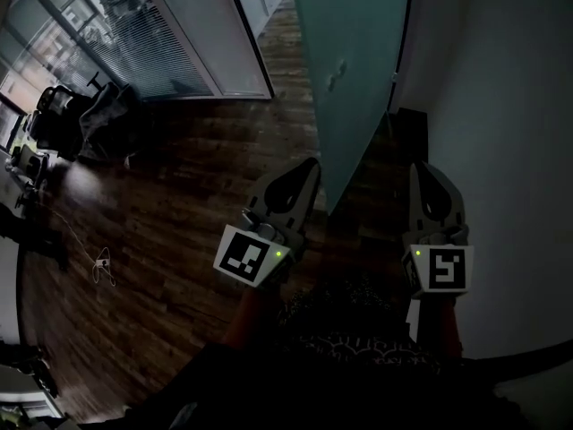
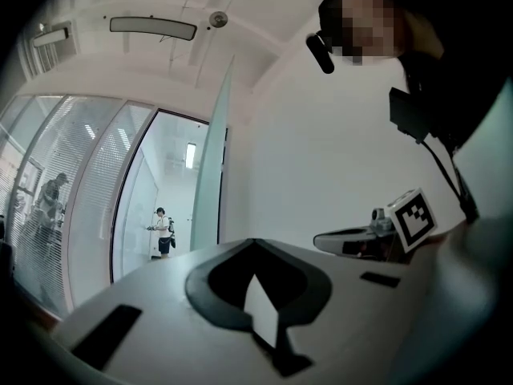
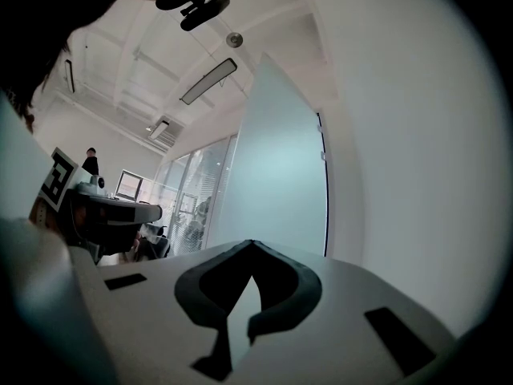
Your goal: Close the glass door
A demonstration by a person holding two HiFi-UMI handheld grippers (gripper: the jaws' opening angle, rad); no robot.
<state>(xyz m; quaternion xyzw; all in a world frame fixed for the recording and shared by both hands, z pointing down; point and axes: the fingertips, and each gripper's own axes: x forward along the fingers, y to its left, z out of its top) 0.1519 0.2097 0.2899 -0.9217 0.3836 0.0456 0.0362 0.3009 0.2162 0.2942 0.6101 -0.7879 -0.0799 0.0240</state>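
The frosted glass door [image 1: 354,70] stands open ahead of me, its near edge reaching the floor between my two grippers; a small handle [image 1: 336,74] shows on its left face. My left gripper [image 1: 303,170] is held just left of the door's bottom edge, jaws shut and empty. The right gripper [image 1: 421,173] sits to the right of that edge, near the white wall, also shut on nothing. In the left gripper view the door [image 2: 212,175] appears edge-on beyond the left gripper [image 2: 253,241]. The right gripper view has the door's broad face [image 3: 276,175] behind the right gripper [image 3: 252,243].
A white wall [image 1: 501,106] runs close on the right. A glass partition with blinds [image 1: 170,43] stands at the back left, with office chairs [image 1: 89,115] beside it. A thin cable [image 1: 103,267] lies on the dark wood floor. A person [image 2: 163,231] stands far off through the doorway.
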